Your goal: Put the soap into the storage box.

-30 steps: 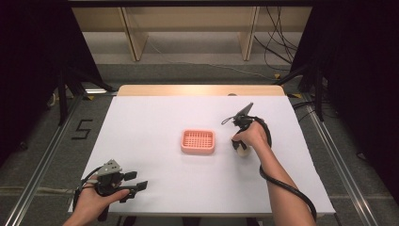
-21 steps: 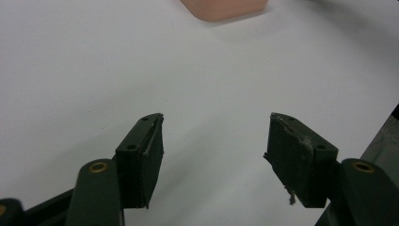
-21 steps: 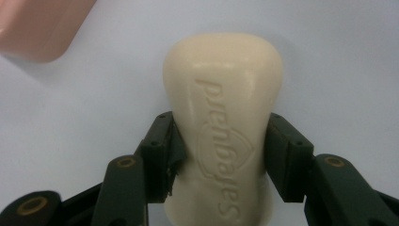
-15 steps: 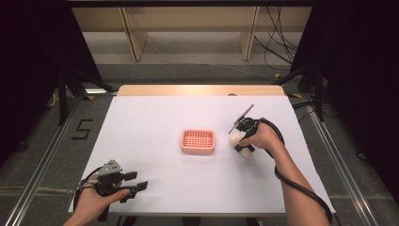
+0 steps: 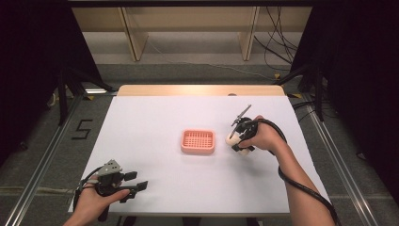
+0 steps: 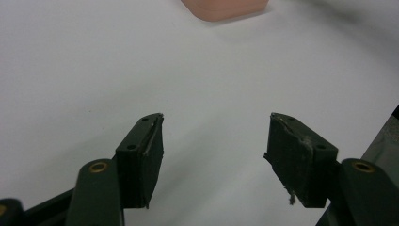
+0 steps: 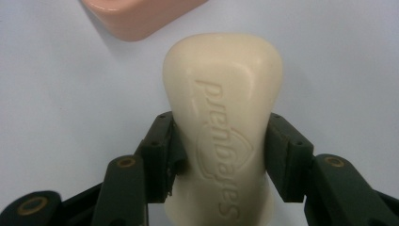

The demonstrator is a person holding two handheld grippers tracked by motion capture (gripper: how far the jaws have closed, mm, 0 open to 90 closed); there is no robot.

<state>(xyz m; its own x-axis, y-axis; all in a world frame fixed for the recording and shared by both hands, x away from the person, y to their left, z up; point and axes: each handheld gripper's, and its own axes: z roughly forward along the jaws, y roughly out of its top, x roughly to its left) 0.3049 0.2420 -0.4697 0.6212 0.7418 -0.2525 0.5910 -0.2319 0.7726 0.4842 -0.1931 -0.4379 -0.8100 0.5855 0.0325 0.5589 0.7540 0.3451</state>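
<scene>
Two hand-held grippers work over a white table [image 5: 155, 117]. In the high view, the right gripper [image 5: 236, 140] sits just right of a pink soap dish [image 5: 198, 141] at the table's middle, clamped on a cream bar of soap [image 5: 234, 140]. The dish lies to that gripper's left, close by but apart from the soap. The left gripper [image 5: 135, 187] rests at the near left corner, well apart from both, so the right hand is plainly the nearer one.

In the left gripper view, the left gripper [image 6: 214, 141] stands wide and empty over bare table, with an edge of the soap dish [image 6: 226, 7] far ahead.

In the right gripper view, the right gripper [image 7: 221, 155] is narrowed onto the bar of soap [image 7: 223, 108], pads pressing its two long sides. The bar's long axis runs straight out along the jaws, its rounded free end towards the soap dish [image 7: 136, 16], just ahead and to the left.
</scene>
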